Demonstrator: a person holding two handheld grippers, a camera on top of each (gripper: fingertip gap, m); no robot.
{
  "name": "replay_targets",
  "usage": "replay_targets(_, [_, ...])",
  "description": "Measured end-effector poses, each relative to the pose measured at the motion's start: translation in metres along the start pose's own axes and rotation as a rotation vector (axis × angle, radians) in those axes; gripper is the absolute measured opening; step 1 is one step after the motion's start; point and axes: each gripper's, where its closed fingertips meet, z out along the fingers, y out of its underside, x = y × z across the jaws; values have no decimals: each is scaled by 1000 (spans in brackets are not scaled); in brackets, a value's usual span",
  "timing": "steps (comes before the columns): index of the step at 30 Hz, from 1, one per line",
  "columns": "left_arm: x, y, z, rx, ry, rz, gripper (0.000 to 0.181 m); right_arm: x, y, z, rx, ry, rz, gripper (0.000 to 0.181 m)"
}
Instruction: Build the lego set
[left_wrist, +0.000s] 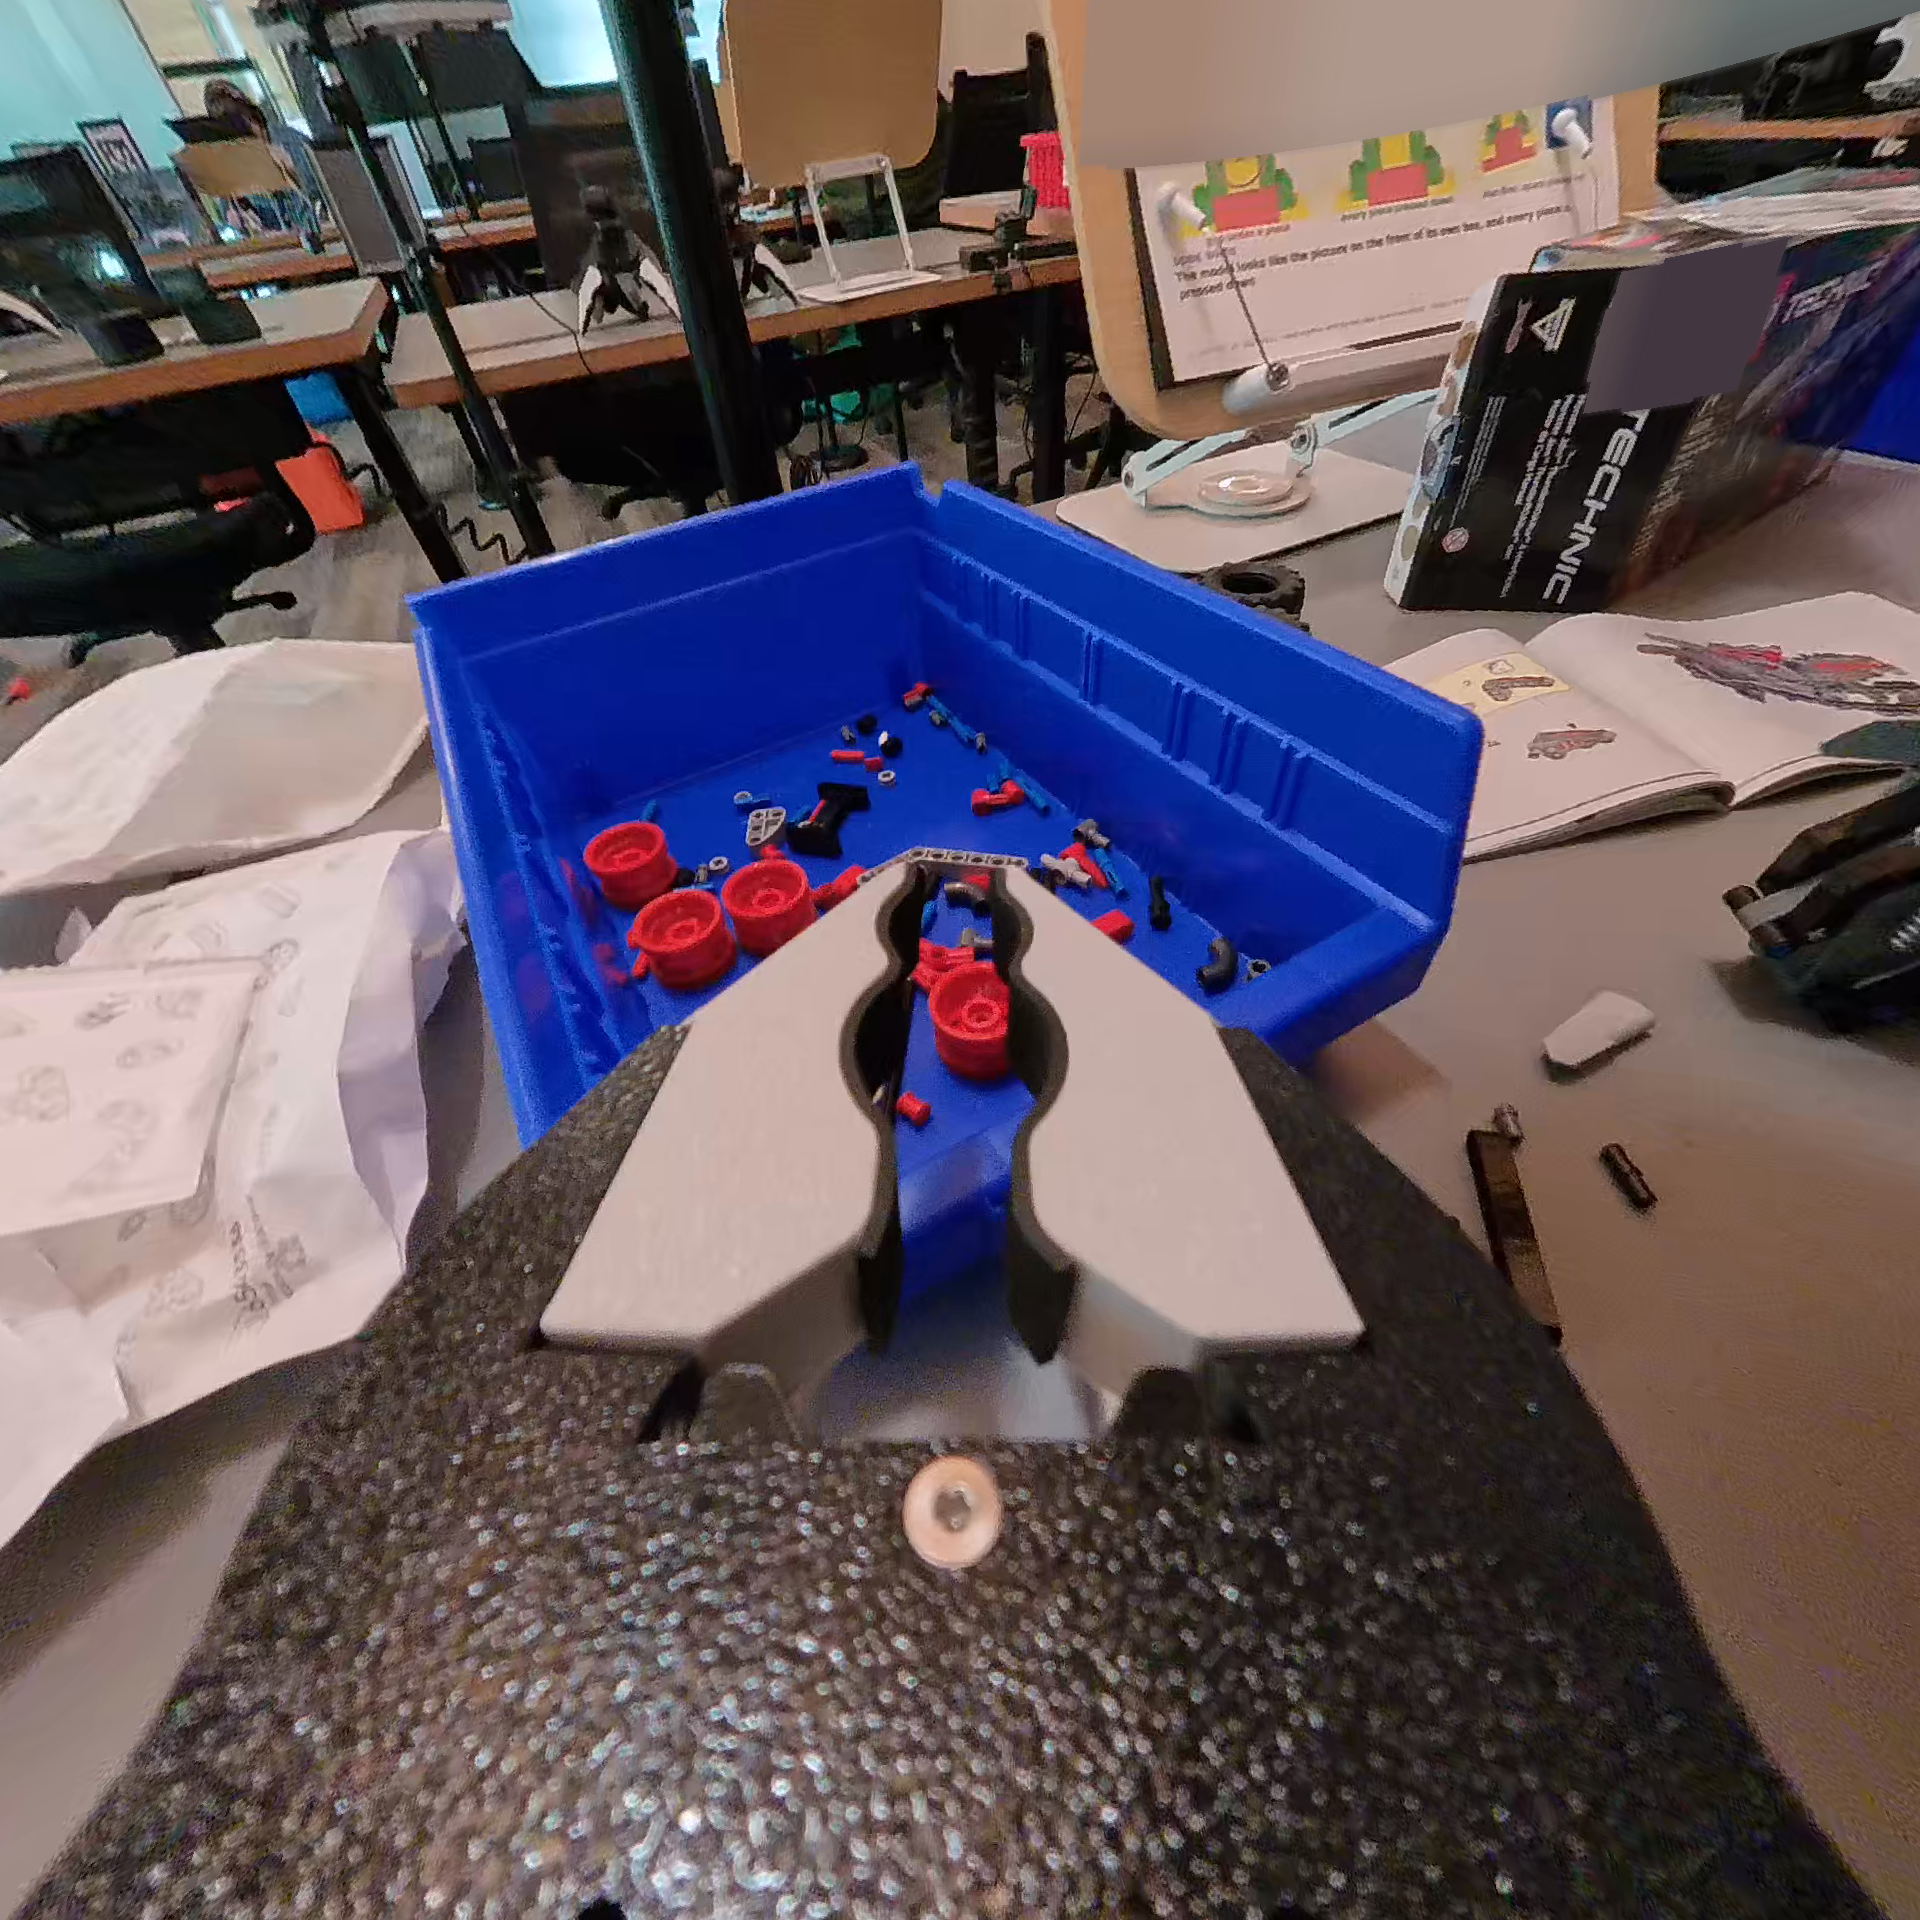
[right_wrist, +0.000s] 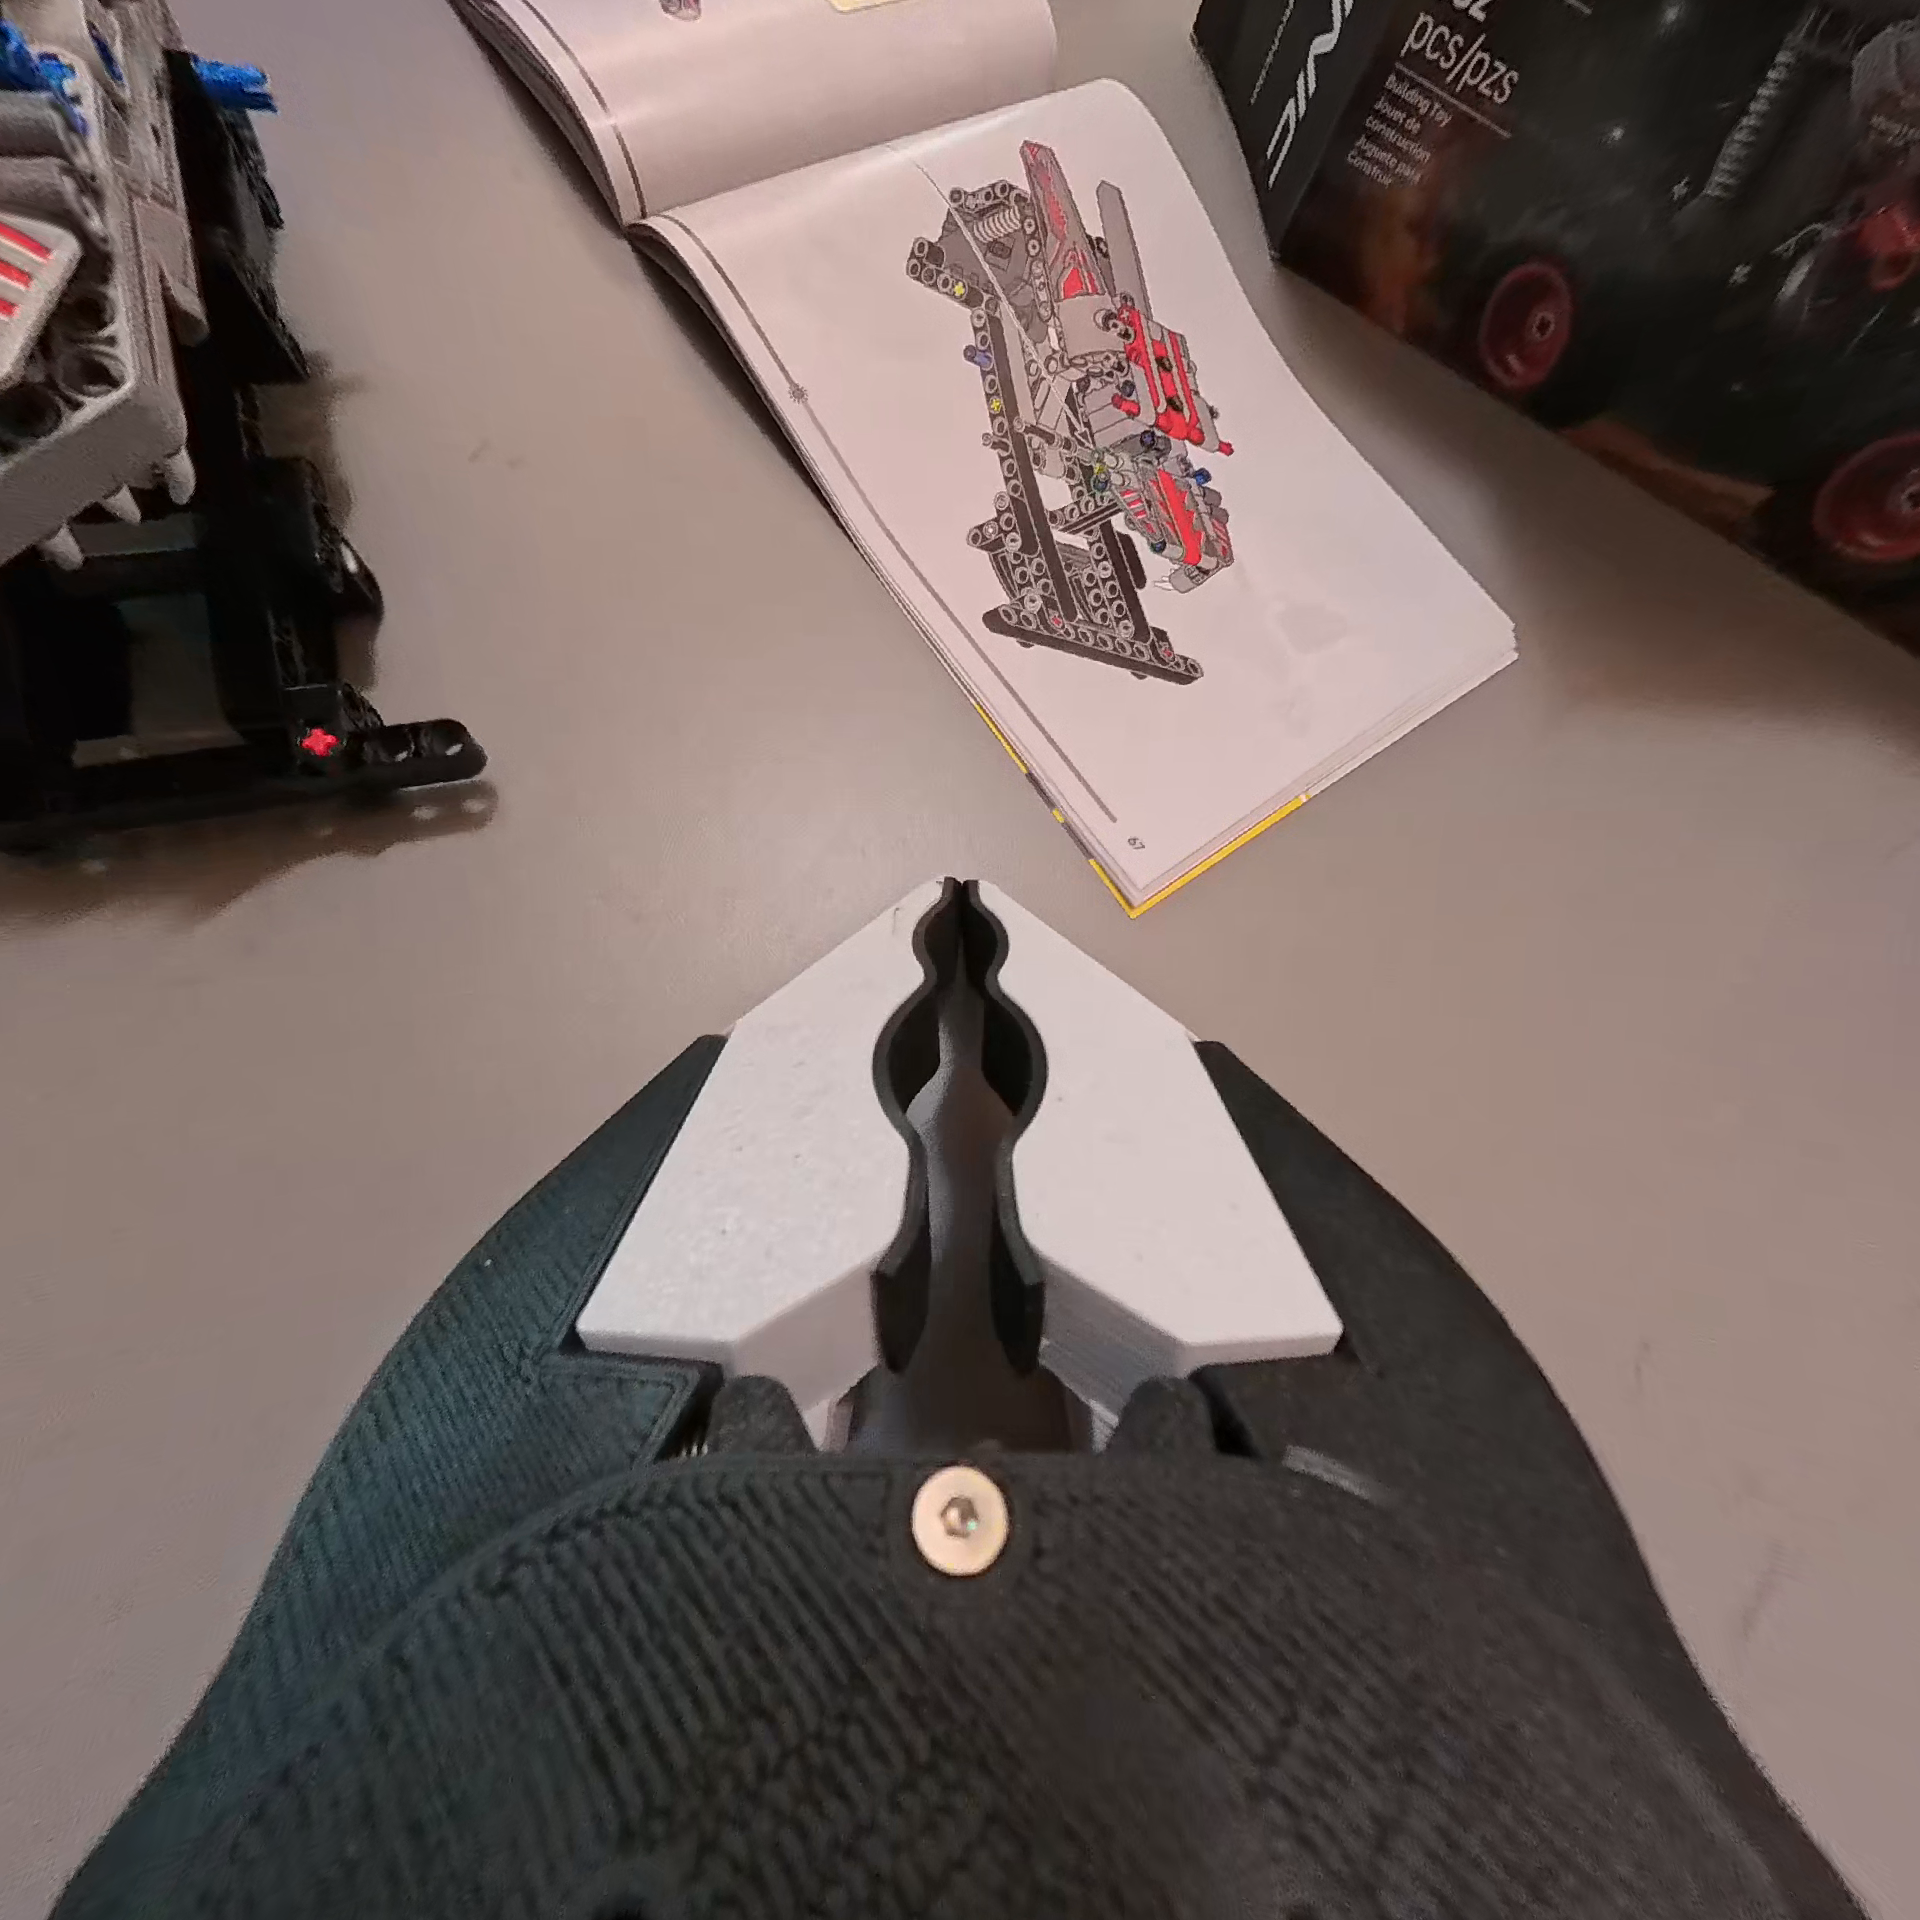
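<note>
Left wrist view: my left gripper (left_wrist: 954, 871) pinched a grey beam (left_wrist: 961, 858) mid-frame, above the blue bin (left_wrist: 1195, 665).
Right wrist view: my right gripper (right_wrist: 957, 885) was closed, empty.
Technique: lifting straight clears the bin wall.

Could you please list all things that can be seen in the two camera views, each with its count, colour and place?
bin: one, blue, middle of the table.
wheel hubs: four, red, inside the bin.
small parts: many, red, black, grey and blue, on the bin floor.
grey beam: one, held at the left gripper's tips.
instruction booklet: one, white, open, right of the bin.
set box: one, dark, behind the booklet.
partly built model: one, black and grey, on the table.
paper bags: several, white, left of the bin.
tyre: one, black, behind the bin.
left gripper: grey fingers, above the bin.
right gripper: white fingers closed, nothing between them.
</note>
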Motion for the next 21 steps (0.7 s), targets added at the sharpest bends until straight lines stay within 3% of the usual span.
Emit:
replay_targets(10, [3,18,5,-89,-30,90,10,0,-6,7,4,-86,69,0])
replay_targets(21, [4,17,15,-54,-42,86,5,0,-7,7,7,-103,83,0])
